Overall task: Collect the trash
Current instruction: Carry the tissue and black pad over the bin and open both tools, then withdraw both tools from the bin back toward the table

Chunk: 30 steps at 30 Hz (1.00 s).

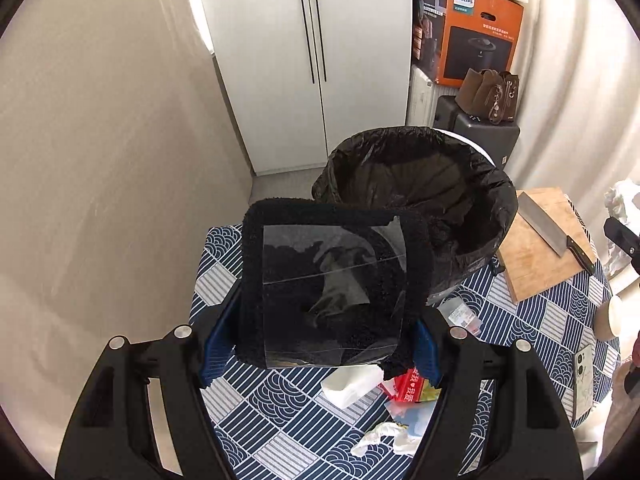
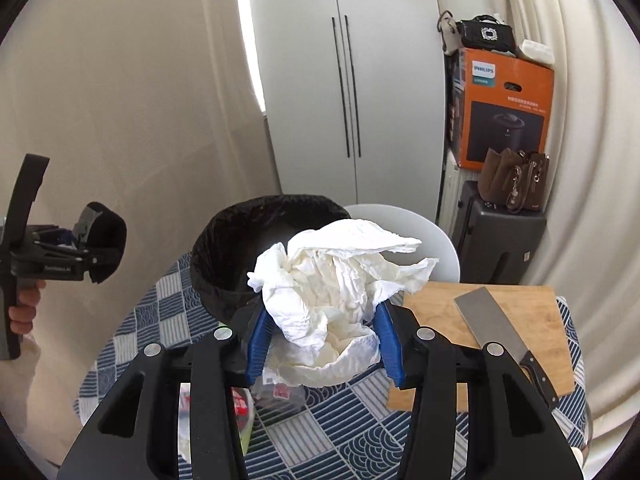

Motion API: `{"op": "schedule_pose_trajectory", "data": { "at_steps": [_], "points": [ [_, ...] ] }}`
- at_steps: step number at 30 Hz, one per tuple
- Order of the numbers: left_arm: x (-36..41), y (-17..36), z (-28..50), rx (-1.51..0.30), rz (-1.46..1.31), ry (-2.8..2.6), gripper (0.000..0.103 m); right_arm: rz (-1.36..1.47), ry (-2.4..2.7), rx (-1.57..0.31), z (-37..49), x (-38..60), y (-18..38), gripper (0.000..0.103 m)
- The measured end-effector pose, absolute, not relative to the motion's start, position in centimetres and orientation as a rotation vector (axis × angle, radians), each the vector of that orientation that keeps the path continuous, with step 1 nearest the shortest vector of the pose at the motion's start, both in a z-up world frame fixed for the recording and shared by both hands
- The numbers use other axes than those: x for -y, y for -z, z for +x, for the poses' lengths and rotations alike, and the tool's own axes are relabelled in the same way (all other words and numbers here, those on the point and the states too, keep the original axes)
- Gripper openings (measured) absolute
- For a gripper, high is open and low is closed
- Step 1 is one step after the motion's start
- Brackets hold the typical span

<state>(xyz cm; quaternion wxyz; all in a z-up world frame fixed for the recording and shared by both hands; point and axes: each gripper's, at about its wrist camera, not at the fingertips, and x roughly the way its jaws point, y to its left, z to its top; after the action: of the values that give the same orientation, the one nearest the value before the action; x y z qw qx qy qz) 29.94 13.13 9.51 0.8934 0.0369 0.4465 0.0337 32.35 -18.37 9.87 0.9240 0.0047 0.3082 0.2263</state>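
Both grippers are loaded. The left gripper is clamped on a black fuzzy pad with a clear plastic sheet over its face, the blue finger pads pressing its two side edges; the pad stands roughly upright between the jaws. The right gripper is closed on a crumpled white paper towel, which bulges up and forward from between the fingers. The destination, a bin with a black liner, stands on the patterned tablecloth. In the left wrist view its open mouth lies directly ahead and slightly right of the held pad, the pad's upper right corner overlapping the near rim. In the right wrist view the bin lies ahead and to the left, its opening partly hidden behind the towel. Judgement: both loads sit short of the rim rather than over the opening, with the left load appearing the nearer; each needs a forward carry before release. Further litter remains on the table: a white tissue, a red wrapper and crumpled paper. A cleaver rests on a cutting board to the right, clear of either path.
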Motion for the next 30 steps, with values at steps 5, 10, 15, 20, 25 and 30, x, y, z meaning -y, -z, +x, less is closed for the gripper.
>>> {"op": "schedule_pose_trajectory", "data": {
  "at_steps": [5, 10, 15, 20, 25, 30],
  "points": [
    [-13.5, -9.6, 33.2, -0.878, 0.062, 0.019, 0.073, 0.025, -0.492, -0.655, 35.9, 15.2, -10.0, 0.044],
    [-13.8, -8.5, 36.7, -0.853, 0.040, 0.123, 0.073, -0.011, -0.512, -0.659, 38.7, 11.8, -10.0, 0.044],
    [-14.2, -6.9, 40.0, -0.837, 0.006, 0.232, 0.073, -0.039, -0.523, -0.665, 40.9, 9.8, -9.3, 0.044],
    [-13.9, -6.0, 41.9, -0.804, -0.008, 0.294, 0.077, -0.013, -0.530, -0.662, 42.4, 9.1, -8.6, 0.090],
    [-13.5, -7.1, 40.9, -0.686, 0.031, 0.333, 0.096, -0.018, -0.482, -0.629, 42.9, 9.4, -9.3, 0.089],
    [-13.5, -8.5, 39.9, -0.651, 0.039, 0.345, 0.097, 0.009, -0.479, -0.634, 42.0, 10.4, -9.8, 0.089]
  ]
}}
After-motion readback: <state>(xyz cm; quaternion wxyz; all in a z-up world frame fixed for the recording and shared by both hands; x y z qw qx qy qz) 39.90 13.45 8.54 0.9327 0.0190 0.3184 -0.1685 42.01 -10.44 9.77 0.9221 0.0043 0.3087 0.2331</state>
